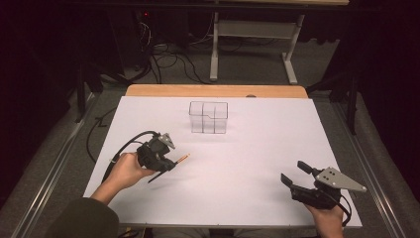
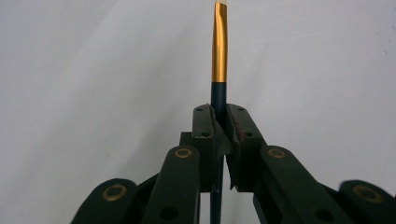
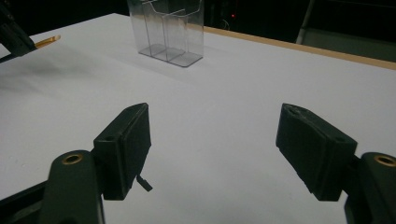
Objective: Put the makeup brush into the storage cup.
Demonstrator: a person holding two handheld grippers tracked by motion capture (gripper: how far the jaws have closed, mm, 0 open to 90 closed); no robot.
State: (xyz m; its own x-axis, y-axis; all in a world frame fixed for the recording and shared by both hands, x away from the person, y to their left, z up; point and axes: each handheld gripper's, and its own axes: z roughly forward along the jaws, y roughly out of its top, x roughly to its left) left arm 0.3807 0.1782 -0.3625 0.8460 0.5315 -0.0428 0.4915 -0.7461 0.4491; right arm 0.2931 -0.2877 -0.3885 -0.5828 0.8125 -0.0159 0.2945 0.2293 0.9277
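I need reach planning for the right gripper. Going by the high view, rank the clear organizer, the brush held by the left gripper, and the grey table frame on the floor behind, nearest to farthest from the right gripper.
1. brush, at the left, clamped in the left gripper.
2. clear organizer, far centre of the white table; too close to the brush to call firmly.
3. grey table frame, on the floor beyond the table.

Measured from the right gripper, open at near right.

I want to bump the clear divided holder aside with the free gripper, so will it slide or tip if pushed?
The clear holder looks like thin plastic with nothing seen inside, so it is probably light and should slide on the smooth white table. It stands fairly tall on a small flat base, so a push near the rim may tip it; pushing low seems safer.
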